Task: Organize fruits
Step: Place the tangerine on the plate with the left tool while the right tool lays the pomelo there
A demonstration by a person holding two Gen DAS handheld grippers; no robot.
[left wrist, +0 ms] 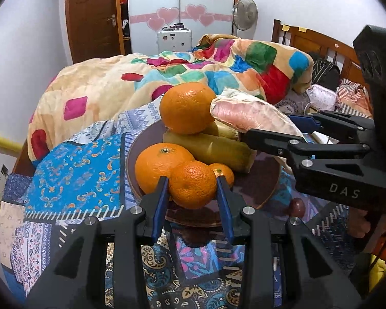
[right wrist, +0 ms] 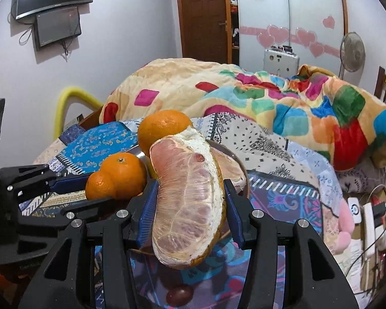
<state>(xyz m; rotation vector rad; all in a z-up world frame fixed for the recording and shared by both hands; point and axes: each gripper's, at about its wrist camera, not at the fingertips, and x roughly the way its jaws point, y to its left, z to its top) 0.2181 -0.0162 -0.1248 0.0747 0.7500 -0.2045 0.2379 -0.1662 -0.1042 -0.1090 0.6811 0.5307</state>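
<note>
A dark round plate (left wrist: 254, 190) on the patchwork bedspread holds several oranges and a yellow-green banana (left wrist: 211, 149). My left gripper (left wrist: 193, 193) is shut on a small orange (left wrist: 193, 184) at the plate's near edge. A larger orange (left wrist: 159, 164) lies beside it, and another orange (left wrist: 186, 106) sits on top of the pile. My right gripper (right wrist: 189, 211) is shut on a peeled pink pomelo segment (right wrist: 187, 200) and holds it over the plate's right side. The right gripper also shows in the left wrist view (left wrist: 278, 139), and the left gripper shows in the right wrist view (right wrist: 72, 188).
A small dark red fruit (left wrist: 297, 207) lies on the bedspread beside the plate, also seen below the pomelo (right wrist: 179, 294). A colourful blanket (left wrist: 167, 77) is heaped behind the plate. A power strip and cables (right wrist: 370, 221) lie at the right.
</note>
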